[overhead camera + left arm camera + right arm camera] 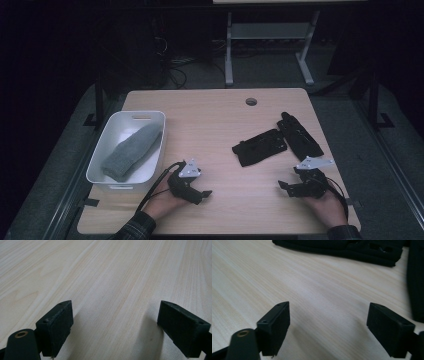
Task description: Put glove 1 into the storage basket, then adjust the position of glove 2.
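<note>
A: From the high view, what's on the table?

B: Two black gloves lie right of centre, touching; a grey sock sits in the white bin at left. The left gripper and right gripper rest low near the front edge.

A: Left gripper view?

B: Jaws spread wide over bare wood, nothing between.

A: Right gripper view?

B: Jaws apart, empty; the gloves lie just ahead.
</note>
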A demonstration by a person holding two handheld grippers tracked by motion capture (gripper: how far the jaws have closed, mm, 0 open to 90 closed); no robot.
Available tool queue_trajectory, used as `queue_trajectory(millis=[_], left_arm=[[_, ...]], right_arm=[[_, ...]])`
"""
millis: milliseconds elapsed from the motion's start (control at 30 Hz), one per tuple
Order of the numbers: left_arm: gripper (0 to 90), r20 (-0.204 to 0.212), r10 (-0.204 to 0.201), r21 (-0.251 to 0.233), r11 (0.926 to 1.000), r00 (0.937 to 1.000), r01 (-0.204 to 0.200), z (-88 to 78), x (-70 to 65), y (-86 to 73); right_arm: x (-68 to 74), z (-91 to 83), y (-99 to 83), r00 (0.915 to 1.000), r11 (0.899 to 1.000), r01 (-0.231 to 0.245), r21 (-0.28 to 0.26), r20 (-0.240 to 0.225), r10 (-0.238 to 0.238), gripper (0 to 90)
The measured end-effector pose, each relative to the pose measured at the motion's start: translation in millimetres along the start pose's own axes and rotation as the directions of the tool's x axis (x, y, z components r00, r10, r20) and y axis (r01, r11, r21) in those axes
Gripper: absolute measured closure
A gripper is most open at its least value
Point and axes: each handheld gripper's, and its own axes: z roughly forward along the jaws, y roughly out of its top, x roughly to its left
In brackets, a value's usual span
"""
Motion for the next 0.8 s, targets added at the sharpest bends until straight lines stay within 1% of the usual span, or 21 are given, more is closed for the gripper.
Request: queue_trajectory(millis=[33,67,167,233,267,300,367,433,500,567,600,800], left_arm=[[12.2,0.000,0.000,0.000,1.0000,1.0000,0.000,0.0,0.0,0.0],[12.2,0.000,0.000,0.000,1.0000,1.0000,0.000,0.0,0.0,0.0],[12.2,0.000,-0.001,-0.001,1.0000,1.0000,0.001,0.1,0.0,0.0],[12.2,0.000,-0.007,-0.007,1.0000,1.0000,0.007,0.5,-0.4,-0.1],[12.2,0.000,-0.007,-0.007,1.0000,1.0000,0.007,0.5,-0.4,-0.1],[12.2,-0.002,-0.009,-0.009,0.9999,1.0000,0.009,0.7,-0.6,-0.1],[12.2,-0.005,-0.020,-0.016,0.9997,0.9998,0.019,1.1,-1.0,-0.1],[12.3,-0.009,-0.020,-0.015,0.9997,0.9998,0.020,1.2,-0.4,0.0],[12.2,-0.013,-0.004,-0.009,1.0000,0.9999,0.004,0.8,0.9,0.4],[12.2,-0.012,-0.010,-0.009,0.9999,0.9999,0.010,0.9,0.6,0.3],[12.3,-0.012,-0.009,-0.009,0.9999,0.9999,0.009,0.8,0.6,0.3],[12.2,-0.010,-0.008,-0.009,0.9999,0.9999,0.008,1.0,0.9,0.4]], right_arm=[[-1.1,-1.1,1.4,1.0000,1.000,0.001,-0.003,0.003,-0.001,23.9],[-4.6,-3.3,4.0,1.0000,1.000,-0.006,-0.020,-0.001,0.006,32.5],[-13.5,-7.0,7.4,0.9997,0.999,-0.020,-0.031,0.012,0.020,47.7],[-21.2,-9.4,10.0,0.9989,0.998,-0.040,-0.043,0.022,0.041,57.3],[-21.2,-9.4,10.0,0.9989,0.998,-0.040,-0.043,0.022,0.041,57.3],[-27.9,-11.2,12.9,0.9977,0.998,-0.055,-0.037,0.036,0.056,69.9],[-33.6,-12.6,16.0,0.9968,0.997,-0.059,-0.038,0.052,0.061,78.8],[-38.6,-12.6,19.4,0.9958,0.998,-0.053,-0.036,0.073,0.056,86.1],[-43.0,-12.4,22.1,0.9943,0.998,-0.050,-0.031,0.093,0.052,90.0],[-45.8,-11.9,23.1,0.9936,0.998,-0.049,-0.029,0.100,0.052,90.0],[-51.8,-10.0,24.8,0.9927,0.999,-0.051,-0.016,0.108,0.053,90.0],[-68.7,-6.1,30.2,0.9883,0.998,-0.060,-0.006,0.140,0.060,90.0]])
